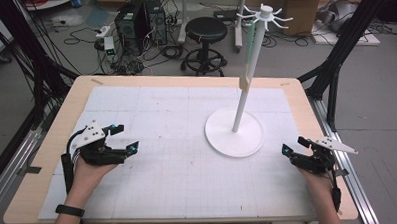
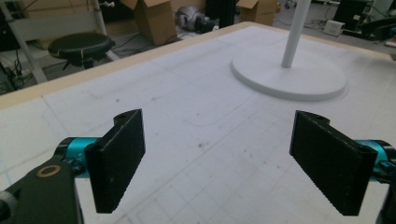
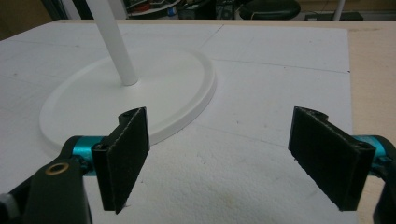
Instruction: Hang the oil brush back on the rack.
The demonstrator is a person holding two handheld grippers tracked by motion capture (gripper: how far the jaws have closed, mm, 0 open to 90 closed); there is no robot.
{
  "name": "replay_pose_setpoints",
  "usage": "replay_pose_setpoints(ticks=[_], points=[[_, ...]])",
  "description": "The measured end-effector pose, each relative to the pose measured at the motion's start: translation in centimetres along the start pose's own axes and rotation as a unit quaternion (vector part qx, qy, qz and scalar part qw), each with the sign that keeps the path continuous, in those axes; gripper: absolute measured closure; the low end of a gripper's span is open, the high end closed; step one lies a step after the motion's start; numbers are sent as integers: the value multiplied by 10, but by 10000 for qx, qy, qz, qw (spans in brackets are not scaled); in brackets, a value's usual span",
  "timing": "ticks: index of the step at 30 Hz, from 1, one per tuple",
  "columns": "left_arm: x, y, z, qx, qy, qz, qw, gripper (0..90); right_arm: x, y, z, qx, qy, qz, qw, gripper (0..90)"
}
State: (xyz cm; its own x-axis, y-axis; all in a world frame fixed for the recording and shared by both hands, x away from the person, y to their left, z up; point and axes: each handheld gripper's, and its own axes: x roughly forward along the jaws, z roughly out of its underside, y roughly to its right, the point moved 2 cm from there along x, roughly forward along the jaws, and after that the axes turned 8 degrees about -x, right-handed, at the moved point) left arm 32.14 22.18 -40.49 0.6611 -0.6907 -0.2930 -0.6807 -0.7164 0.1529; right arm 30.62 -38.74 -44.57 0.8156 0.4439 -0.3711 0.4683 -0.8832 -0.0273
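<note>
While the high view alone catches the stand's [image 1: 254,50] hooked top, left gripper [image 1: 123,139] jaws wide, empty, right gripper [image 1: 293,145] likewise.

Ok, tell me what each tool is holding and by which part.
Nothing is held: the left tool and right tool both stand open and empty over the mat.

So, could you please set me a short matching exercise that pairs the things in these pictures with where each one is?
Things:
1. left tool
2. right tool
3. white stand
4. black stool

Places:
A. on the floor beyond the table
B. right of the table's middle, on the white mat
C. near the table's right edge
D. over the mat's left part

Pairs: 1-D, 2-C, 3-B, 4-A
</note>
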Motion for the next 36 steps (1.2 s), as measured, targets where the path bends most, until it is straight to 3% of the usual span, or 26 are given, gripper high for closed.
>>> replay_pose_setpoints(ticks=[9, 14, 18, 25, 29, 36], points=[[-11, -22, 24, -198, 20, -319, 9993, 189, 1, 0, 2, -7, -15, -3, 10000, 194], [-15, -29, 34, -287, 20, -373, 9989, 185, 0, 1, 2, 32, -28, 8, 10000, 189], [-15, -29, 37, -349, -42, -344, 9988, 180, 0, 1, 3, 8, -31, 25, 10000, 185], [-9, -24, 40, -200, -207, -352, 9990, 174, 1, 1, 4, -11, -90, 25, 10000, 180], [-10, -22, 43, -199, -142, -493, 9985, 177, 2, 2, 5, -12, -91, 37, 10000, 178], [-12, -17, 44, -181, -74, -469, 9987, 181, 2, 1, 5, 7, -91, 43, 9999, 178]])
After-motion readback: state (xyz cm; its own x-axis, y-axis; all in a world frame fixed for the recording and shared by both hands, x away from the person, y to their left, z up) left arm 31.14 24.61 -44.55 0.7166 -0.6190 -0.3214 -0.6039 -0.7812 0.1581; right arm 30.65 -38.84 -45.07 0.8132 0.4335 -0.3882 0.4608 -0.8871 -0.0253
